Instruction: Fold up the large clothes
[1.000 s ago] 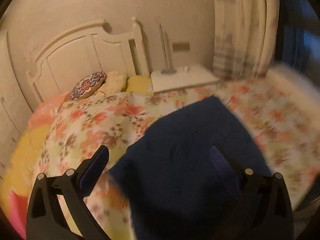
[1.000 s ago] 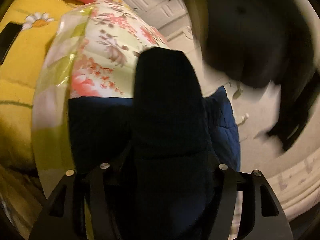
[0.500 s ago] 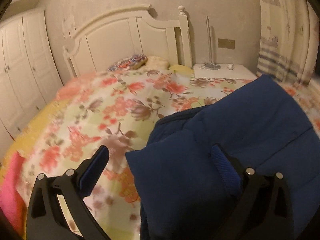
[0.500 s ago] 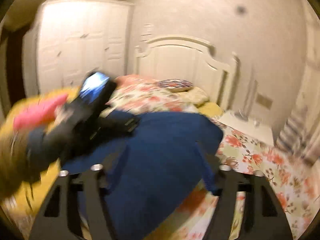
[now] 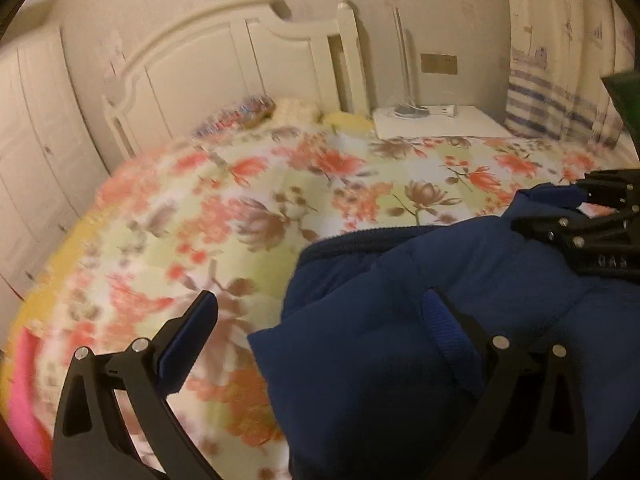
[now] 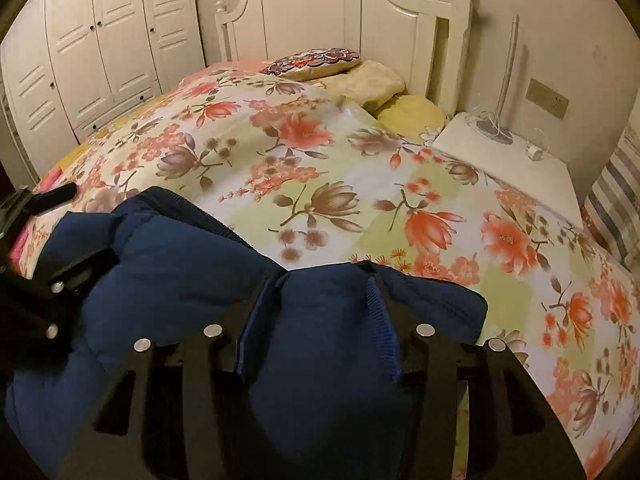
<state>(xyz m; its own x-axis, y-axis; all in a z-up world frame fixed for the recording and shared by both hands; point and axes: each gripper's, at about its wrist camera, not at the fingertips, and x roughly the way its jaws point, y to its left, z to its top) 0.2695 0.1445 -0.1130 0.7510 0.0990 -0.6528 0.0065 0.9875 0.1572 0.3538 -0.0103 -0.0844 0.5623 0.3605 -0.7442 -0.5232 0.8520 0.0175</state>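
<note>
A navy blue padded jacket (image 5: 400,340) lies bunched on the floral bedspread (image 5: 280,208) at the near edge of the bed. My left gripper (image 5: 320,320) is open over the jacket's left corner, with the fabric under its right finger. In the right wrist view my right gripper (image 6: 320,300) is shut on a thick fold of the jacket (image 6: 180,260). The right gripper also shows at the right edge of the left wrist view (image 5: 592,224). The left gripper shows at the left edge of the right wrist view (image 6: 36,280).
A white headboard (image 6: 360,12) and pillows (image 6: 320,62) stand at the far end of the bed. A white nightstand (image 6: 508,160) with a lamp is at the right. White wardrobes (image 6: 92,40) line the left wall. A striped curtain (image 5: 560,60) hangs at the far right.
Both grippers have swung round to face the headboard. The jacket has come down onto the bedspread, with the right gripper holding a fold of it. The left gripper has stayed open.
</note>
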